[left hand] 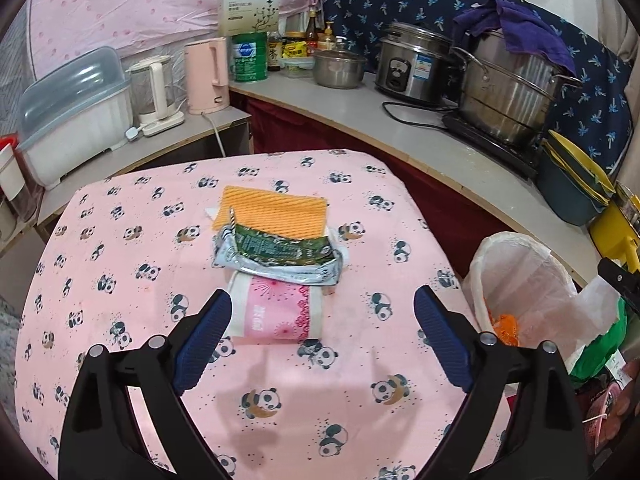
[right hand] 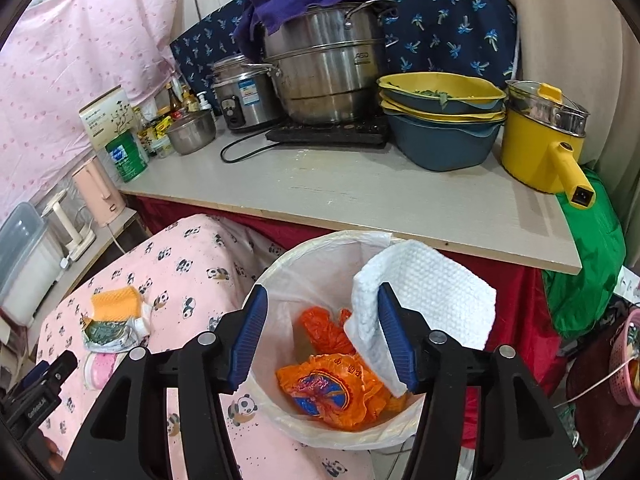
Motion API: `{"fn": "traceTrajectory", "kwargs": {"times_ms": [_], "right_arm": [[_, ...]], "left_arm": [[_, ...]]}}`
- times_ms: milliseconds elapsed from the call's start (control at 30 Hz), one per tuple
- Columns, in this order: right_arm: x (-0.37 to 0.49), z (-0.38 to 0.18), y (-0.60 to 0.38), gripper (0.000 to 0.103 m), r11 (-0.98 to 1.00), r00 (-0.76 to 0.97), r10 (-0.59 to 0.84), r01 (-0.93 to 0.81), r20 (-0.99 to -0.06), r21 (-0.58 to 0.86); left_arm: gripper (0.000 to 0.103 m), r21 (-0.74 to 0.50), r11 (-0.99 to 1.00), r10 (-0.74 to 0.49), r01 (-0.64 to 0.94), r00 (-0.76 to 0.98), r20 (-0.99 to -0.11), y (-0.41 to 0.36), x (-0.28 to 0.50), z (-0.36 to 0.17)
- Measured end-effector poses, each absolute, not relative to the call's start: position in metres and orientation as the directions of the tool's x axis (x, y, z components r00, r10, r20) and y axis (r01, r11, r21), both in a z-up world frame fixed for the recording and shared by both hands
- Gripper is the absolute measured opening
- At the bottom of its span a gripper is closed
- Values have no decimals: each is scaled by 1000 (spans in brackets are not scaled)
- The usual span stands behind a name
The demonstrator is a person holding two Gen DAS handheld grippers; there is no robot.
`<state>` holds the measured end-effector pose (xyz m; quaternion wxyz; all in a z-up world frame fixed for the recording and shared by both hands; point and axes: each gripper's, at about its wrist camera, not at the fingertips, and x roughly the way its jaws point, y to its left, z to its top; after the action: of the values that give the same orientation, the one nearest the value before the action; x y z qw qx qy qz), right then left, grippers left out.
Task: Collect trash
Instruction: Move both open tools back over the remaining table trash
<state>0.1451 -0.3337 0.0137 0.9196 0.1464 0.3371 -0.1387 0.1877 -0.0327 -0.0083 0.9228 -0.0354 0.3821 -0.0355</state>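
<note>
We hold our right gripper (right hand: 320,336) over the bin (right hand: 280,264) so that what we let go drops straight in. Its jaws are partly apart, and a white paper towel (right hand: 432,292) hangs by the right pad, draped on the bin's far rim; we cannot tell if it is stuck to the pad or just sliding off. Orange wrappers (right hand: 336,388) already lie at the bottom. Our left gripper (left hand: 322,312) is wide open and holds nothing. It points at the pile on the table (left hand: 120,280), near the bin, so it can grab next. The pink pack (left hand: 276,312) is closest and lies between the pads, its long side running across us. Behind it sit the green wrapper (left hand: 280,248) and the orange sponge (left hand: 272,212), also lying sideways.
</note>
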Motion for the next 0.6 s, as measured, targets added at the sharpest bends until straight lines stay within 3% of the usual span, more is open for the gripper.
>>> {"fn": "traceTrajectory", "kwargs": {"times_ms": [167,333,600], "right_arm": [[156,8,-328,64,927,724,-135,333,-676,171],[164,-25,-329,63,921,663,-96,341,-742,186],[146,-23,-304,64,933,678,-71,304,-732,192]], "left_arm": [[88,-98,995,-74,5,701,-709,-16,186,-12],[88,-104,994,-64,-15,699,-713,-4,185,-15],[90,-104,993,-41,-51,684,-728,19,184,-24]]}}
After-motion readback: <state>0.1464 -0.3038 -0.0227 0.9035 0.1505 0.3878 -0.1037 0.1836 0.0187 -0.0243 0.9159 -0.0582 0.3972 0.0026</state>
